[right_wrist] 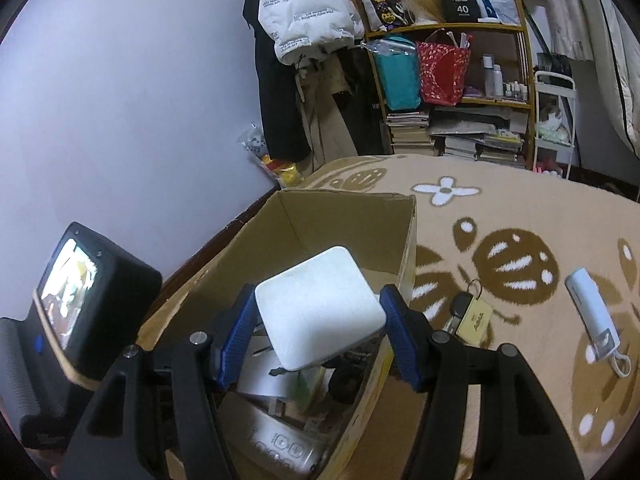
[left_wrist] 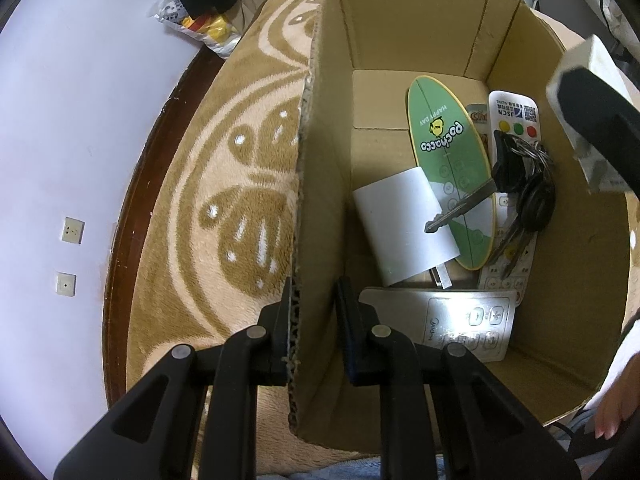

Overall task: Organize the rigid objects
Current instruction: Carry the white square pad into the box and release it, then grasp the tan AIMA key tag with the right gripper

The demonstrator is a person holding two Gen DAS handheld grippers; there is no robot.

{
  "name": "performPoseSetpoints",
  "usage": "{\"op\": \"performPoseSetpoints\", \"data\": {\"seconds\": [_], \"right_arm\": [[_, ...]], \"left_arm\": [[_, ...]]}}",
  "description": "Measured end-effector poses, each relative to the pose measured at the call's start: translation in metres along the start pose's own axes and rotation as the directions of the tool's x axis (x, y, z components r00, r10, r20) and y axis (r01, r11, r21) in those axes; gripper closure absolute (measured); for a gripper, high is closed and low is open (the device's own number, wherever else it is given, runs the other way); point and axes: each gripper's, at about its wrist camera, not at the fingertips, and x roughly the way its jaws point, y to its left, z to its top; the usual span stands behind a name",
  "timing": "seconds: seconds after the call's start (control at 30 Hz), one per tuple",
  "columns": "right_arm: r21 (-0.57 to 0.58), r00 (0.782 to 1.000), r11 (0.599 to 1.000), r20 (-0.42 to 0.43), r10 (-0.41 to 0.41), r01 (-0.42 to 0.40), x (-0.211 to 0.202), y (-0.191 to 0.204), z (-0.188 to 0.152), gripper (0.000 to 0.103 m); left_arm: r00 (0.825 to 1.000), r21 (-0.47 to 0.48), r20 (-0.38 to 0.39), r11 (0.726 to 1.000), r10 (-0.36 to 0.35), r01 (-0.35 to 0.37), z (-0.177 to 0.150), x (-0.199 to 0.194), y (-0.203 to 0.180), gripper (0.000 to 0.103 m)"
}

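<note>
A cardboard box [left_wrist: 400,92] stands on a patterned blanket. My left gripper [left_wrist: 314,320] is shut on the box's left wall [left_wrist: 316,208]. Inside lie a white charger [left_wrist: 404,220], a green oval remote [left_wrist: 444,152], a bunch of keys [left_wrist: 516,184], a white remote [left_wrist: 512,120] and a silver Midea remote [left_wrist: 460,320]. My right gripper [right_wrist: 316,332] is shut on a white square block [right_wrist: 320,308] and holds it above the box [right_wrist: 320,220]; it also shows at the right edge of the left wrist view [left_wrist: 588,112].
On the blanket [right_wrist: 520,208] right of the box lie a key with a tan tag [right_wrist: 474,314] and a white power bank with a cord [right_wrist: 592,312]. A shelf with books and bags [right_wrist: 452,80] stands behind. The left gripper's body [right_wrist: 80,312] is at the left.
</note>
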Motion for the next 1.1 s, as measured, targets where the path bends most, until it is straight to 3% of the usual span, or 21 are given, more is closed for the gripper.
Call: {"op": "performPoseSetpoints", "data": {"seconds": [0.23,0.37,0.57,1.1], "right_arm": [[0.003,1.0,1.0,0.016,-0.015,0.015,-0.004,-0.003,0.006,0.035],[-0.005,0.997,0.998,0.032,-0.067,0.067,-0.01,-0.009,0.013,0.015],[0.05,0.991,0.992,0.055,-0.121,0.118,-0.016,-0.035,0.033,0.004],[0.141,0.972,0.965,0.038,-0.23,0.223,0.01,-0.1,0.025,0.003]], "left_arm": [[1.0,-0.002,0.001,1.0,0.003,-0.003,-0.001,-0.002,-0.002,0.085],[1.0,-0.006,-0.003,1.0,0.008,-0.008,-0.001,-0.001,-0.002,0.084],[1.0,-0.004,-0.002,1.0,0.008,-0.008,-0.001,-0.002,-0.002,0.084],[1.0,-0.016,-0.006,1.0,-0.006,0.006,0.001,0.0,0.003,0.084]]}}
